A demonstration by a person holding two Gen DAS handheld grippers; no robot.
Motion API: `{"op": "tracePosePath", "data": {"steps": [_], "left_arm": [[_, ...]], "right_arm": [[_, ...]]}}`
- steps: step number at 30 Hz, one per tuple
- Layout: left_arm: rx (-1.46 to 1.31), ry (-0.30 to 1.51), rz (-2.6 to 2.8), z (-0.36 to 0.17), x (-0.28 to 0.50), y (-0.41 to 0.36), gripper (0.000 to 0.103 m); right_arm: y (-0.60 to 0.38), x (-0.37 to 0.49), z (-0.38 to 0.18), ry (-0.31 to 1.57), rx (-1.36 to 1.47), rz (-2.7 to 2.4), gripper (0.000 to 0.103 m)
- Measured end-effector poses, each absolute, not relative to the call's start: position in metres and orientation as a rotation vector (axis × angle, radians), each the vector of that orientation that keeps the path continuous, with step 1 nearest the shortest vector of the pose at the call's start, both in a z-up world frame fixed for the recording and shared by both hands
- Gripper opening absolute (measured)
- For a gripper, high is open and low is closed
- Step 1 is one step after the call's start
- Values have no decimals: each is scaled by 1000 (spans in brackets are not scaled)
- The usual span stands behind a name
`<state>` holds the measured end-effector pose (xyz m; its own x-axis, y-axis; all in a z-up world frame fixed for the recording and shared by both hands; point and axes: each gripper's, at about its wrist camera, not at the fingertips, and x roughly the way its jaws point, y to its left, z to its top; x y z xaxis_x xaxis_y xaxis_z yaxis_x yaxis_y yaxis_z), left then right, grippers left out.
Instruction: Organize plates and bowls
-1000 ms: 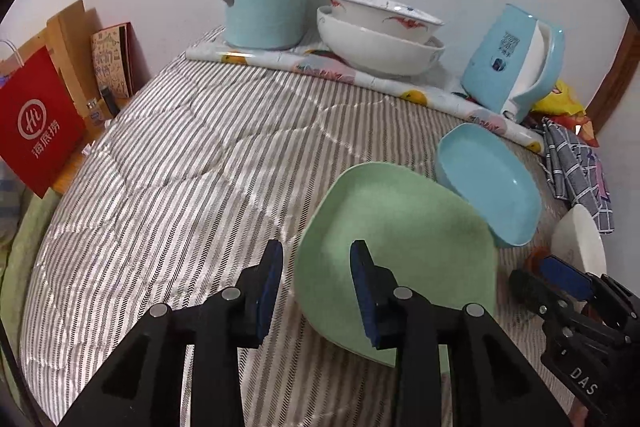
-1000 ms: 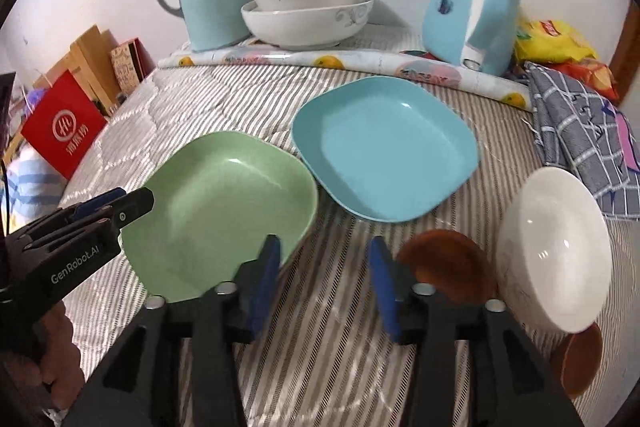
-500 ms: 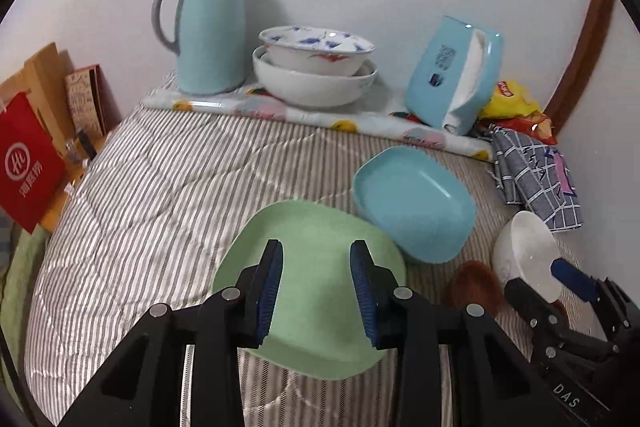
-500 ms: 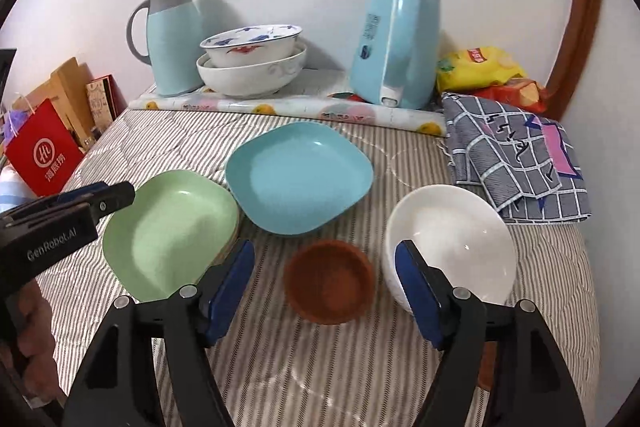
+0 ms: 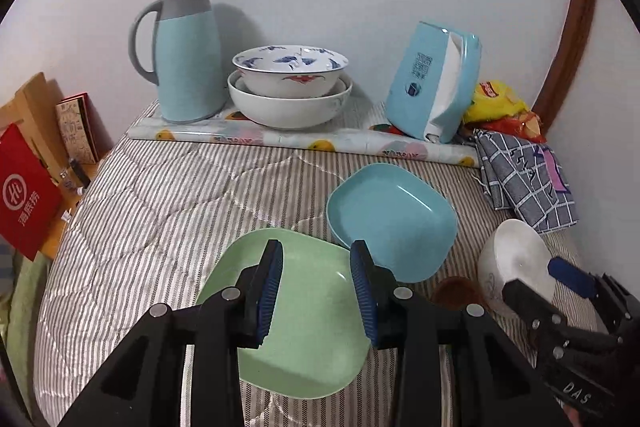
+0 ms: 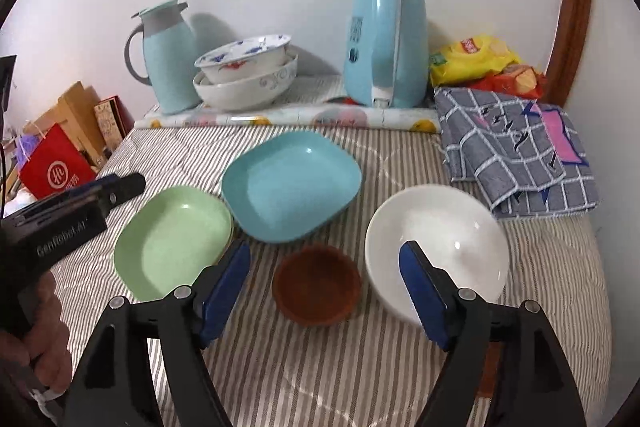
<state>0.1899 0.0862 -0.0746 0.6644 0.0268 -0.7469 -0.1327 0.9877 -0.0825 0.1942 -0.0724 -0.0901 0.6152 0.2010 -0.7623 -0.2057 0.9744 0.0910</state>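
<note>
A green plate (image 5: pixel 304 323) (image 6: pixel 172 239) lies on the striped quilt, with a blue plate (image 5: pixel 392 219) (image 6: pixel 290 185) touching its far right side. A small brown bowl (image 6: pixel 318 285) (image 5: pixel 454 291) and a white bowl (image 6: pixel 438 247) (image 5: pixel 516 267) lie to the right. My left gripper (image 5: pixel 316 291) is open and empty above the green plate. My right gripper (image 6: pixel 324 289) is wide open and empty, its fingers either side of the brown bowl, above it. Two stacked patterned bowls (image 5: pixel 290 87) (image 6: pixel 246 71) stand at the back.
A blue thermos jug (image 5: pixel 186 51), a blue tissue box (image 5: pixel 434 79) and a rolled floral mat (image 5: pixel 304 139) line the back wall. Snack bags (image 6: pixel 484 65) and a checked cloth (image 6: pixel 516 155) lie at the right. A red bag (image 5: pixel 26 187) and boxes stand left.
Both grippers have pulled back and risen, so more of the table shows. My right gripper has opened wider and now frames the brown bowl. The dishes have not moved.
</note>
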Motion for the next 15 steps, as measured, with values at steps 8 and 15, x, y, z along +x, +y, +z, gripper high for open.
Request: {"op": "tracePosePath", "data": {"steps": [8, 15], "left_arm": [[-132, 835, 103, -71, 205, 86, 33], [-147, 847, 106, -74, 225, 87, 33]], "right_arm": [[-78, 215, -79, 837, 42, 215, 76], [-85, 240, -80, 861, 64, 207, 76]]}}
